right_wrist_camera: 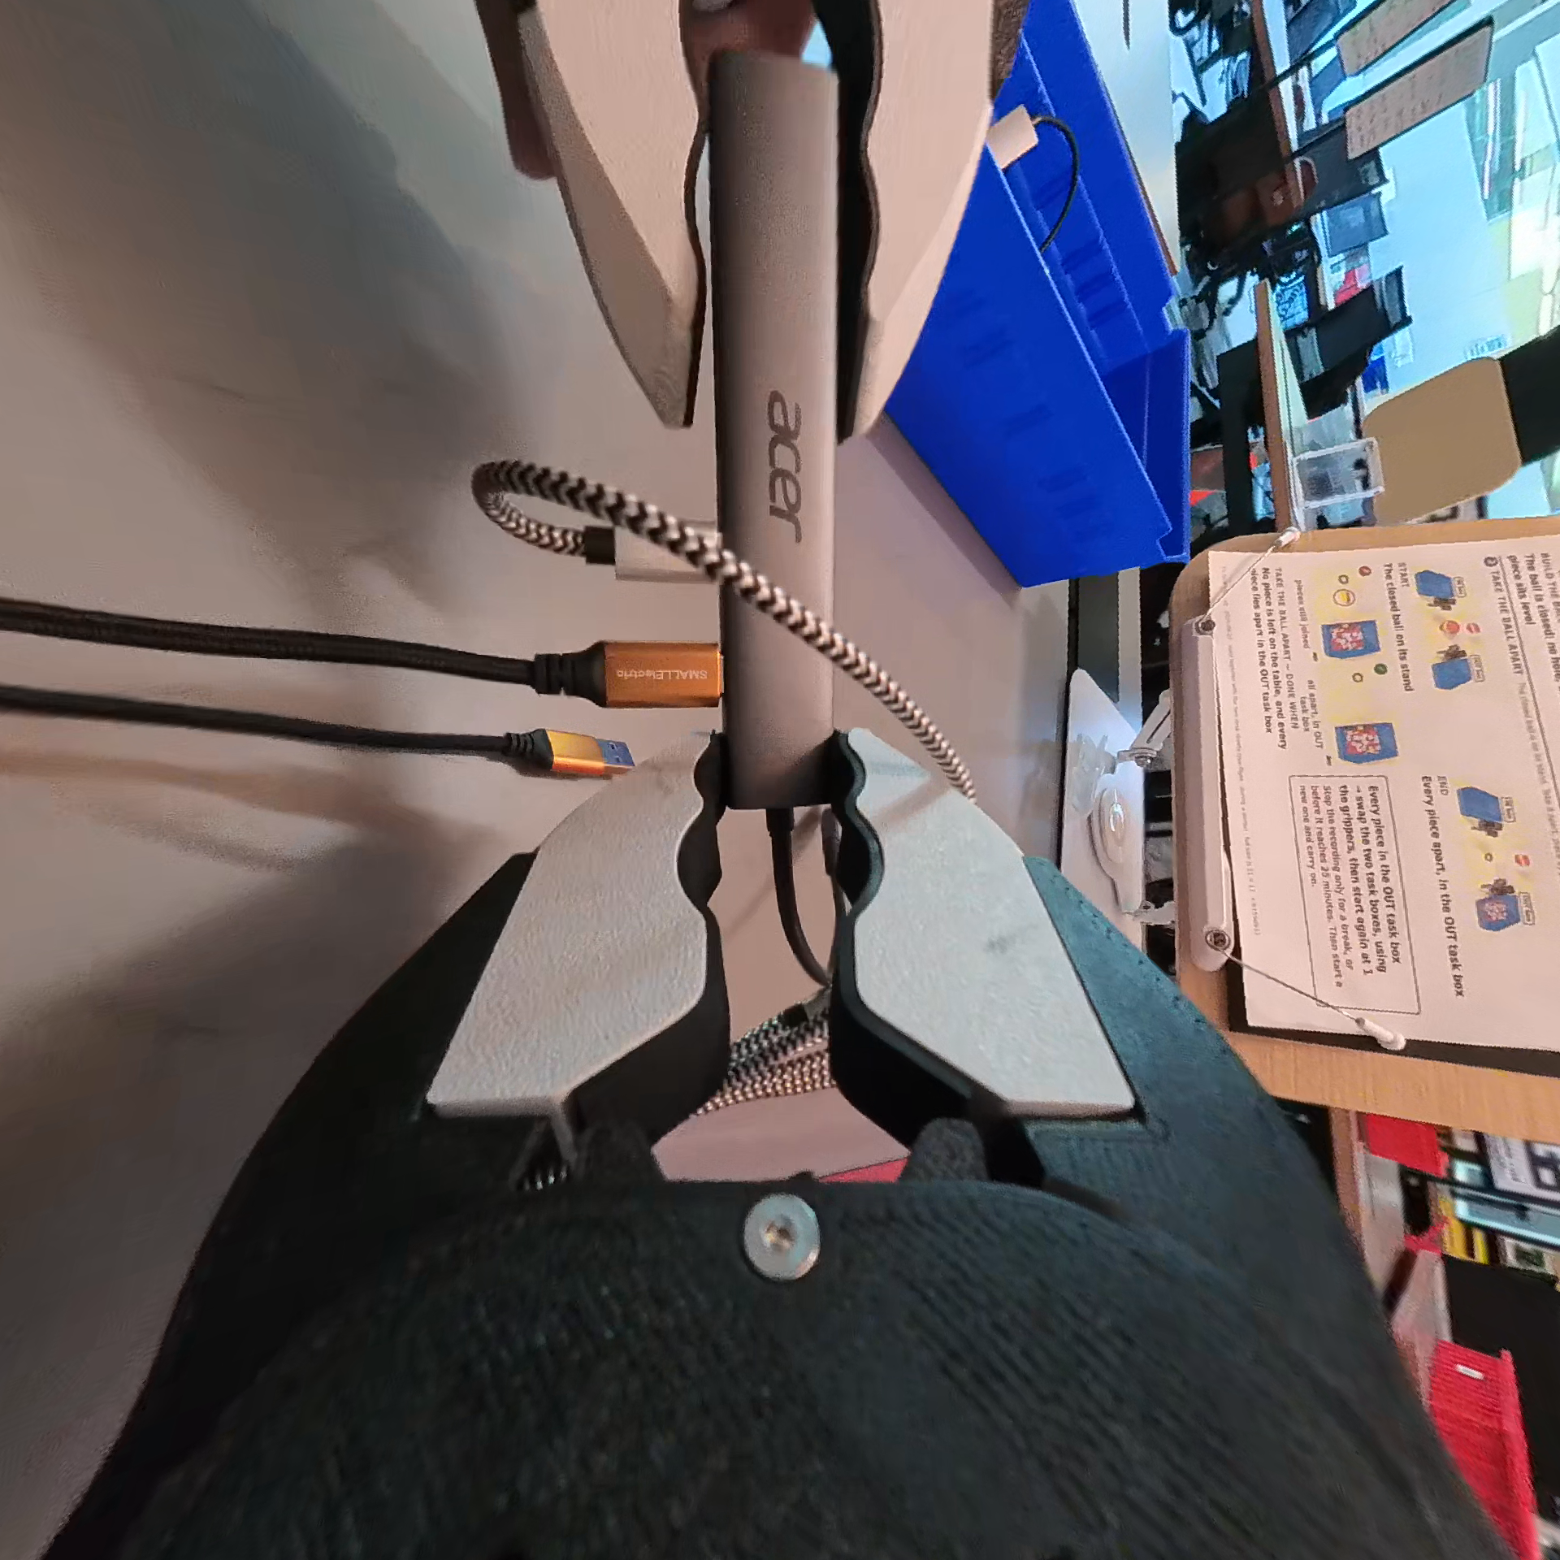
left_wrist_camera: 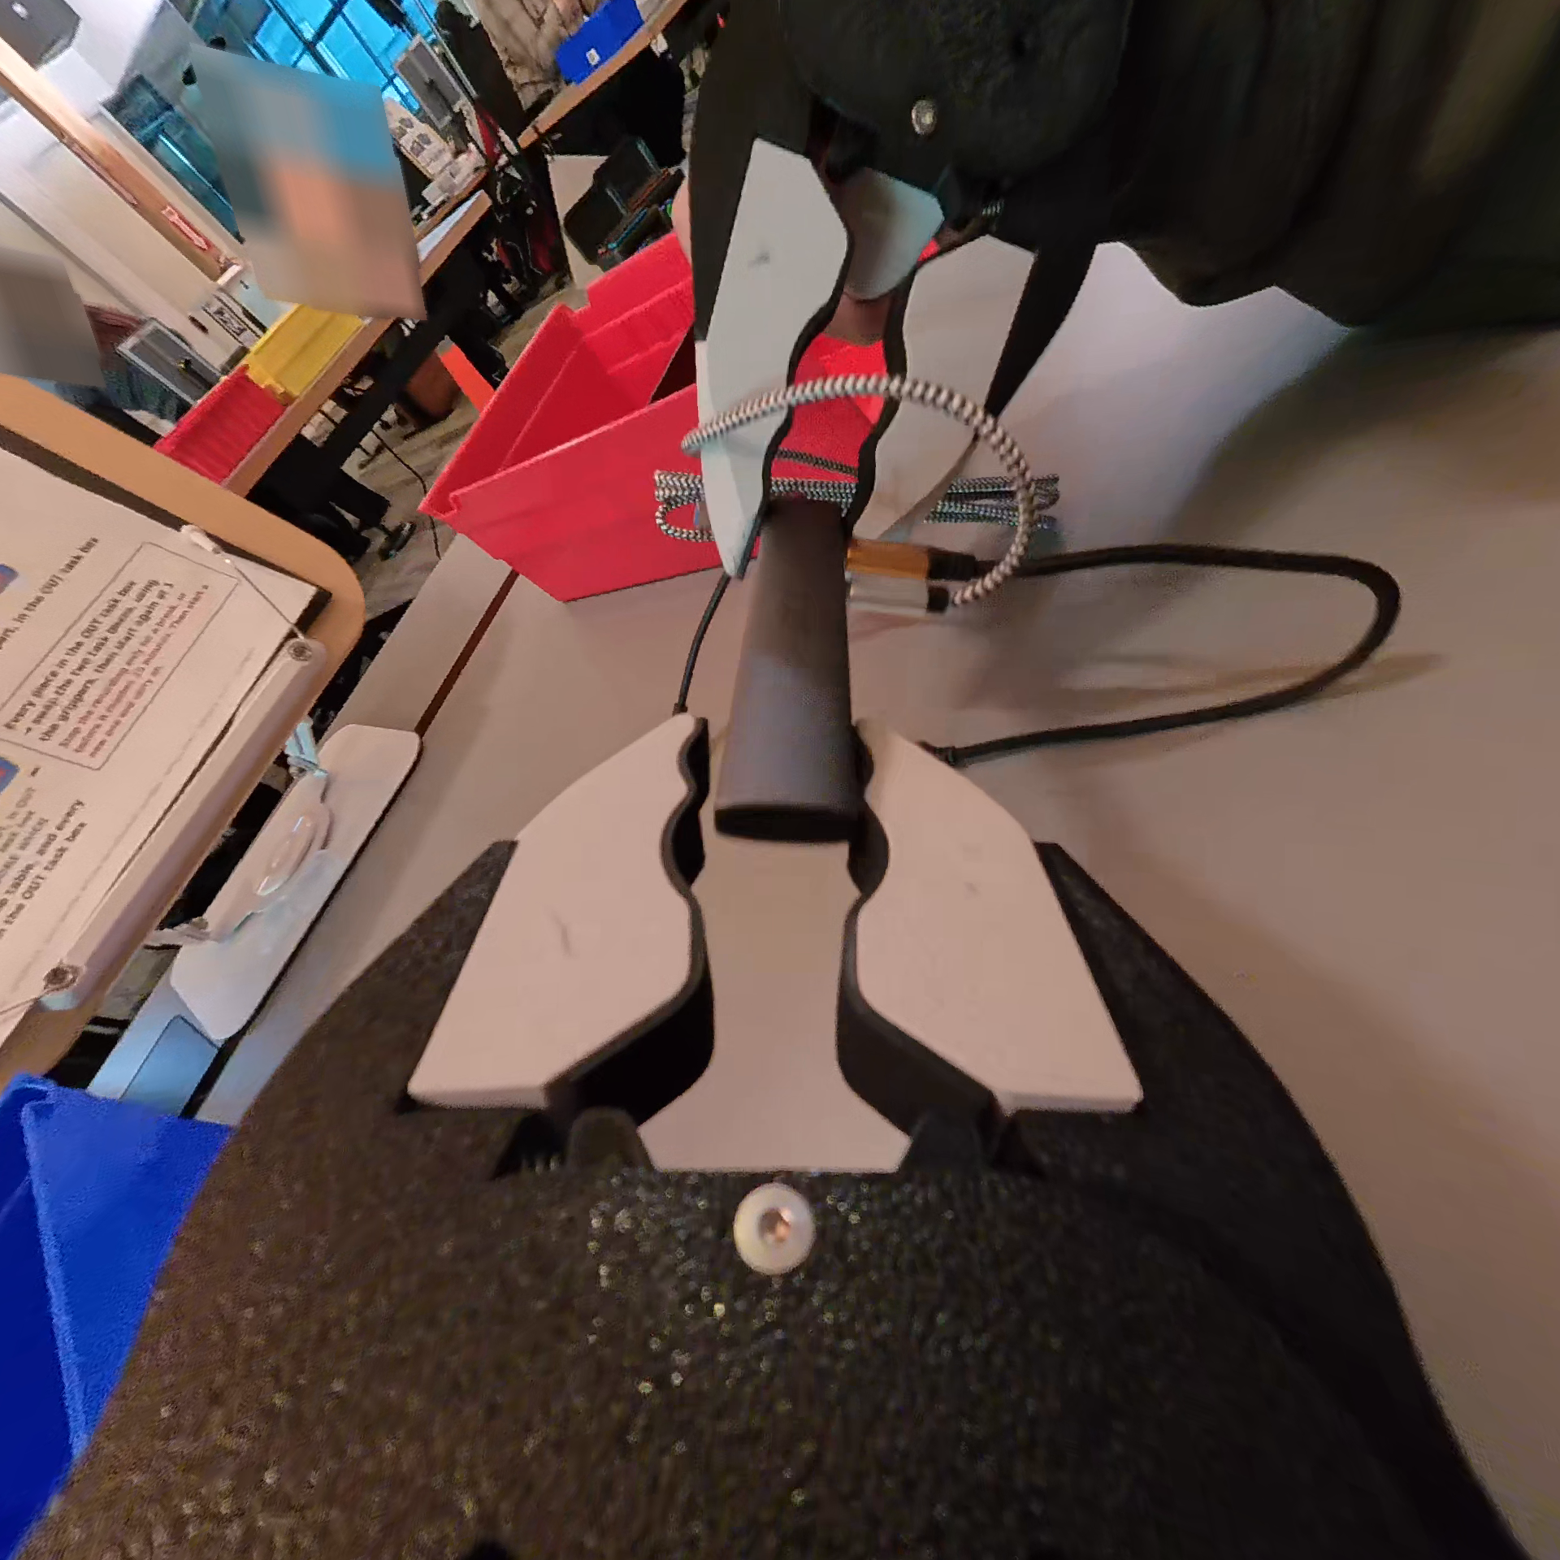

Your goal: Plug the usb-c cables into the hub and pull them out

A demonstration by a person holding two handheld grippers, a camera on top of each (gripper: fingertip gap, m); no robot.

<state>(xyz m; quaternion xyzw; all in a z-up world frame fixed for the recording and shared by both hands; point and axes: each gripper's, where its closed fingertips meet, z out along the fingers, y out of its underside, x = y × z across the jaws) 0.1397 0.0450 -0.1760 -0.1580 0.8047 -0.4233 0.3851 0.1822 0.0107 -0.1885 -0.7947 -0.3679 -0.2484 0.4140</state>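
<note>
While both grippers, left (left_wrist_camera: 781, 789) and right (right_wrist_camera: 777, 781), clenched the hub (right_wrist_camera: 772, 439) end-to-end, steadiness mattered; orange plug (right_wrist_camera: 663, 673) sat seated.

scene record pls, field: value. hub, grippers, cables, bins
hub: grey bar hub, held at both ends between the two grippers
left gripper: shut on one end of the hub
right gripper: shut on the other end
braided cable: black-and-white, silver plug seated in the hub's side
orange-shell cable: black cord, large plug seated in the hub's side
small orange plug: free, lying just short of the hub
bins: red bin behind the hub, blue bin beside the left gripper
table: light grey
</note>
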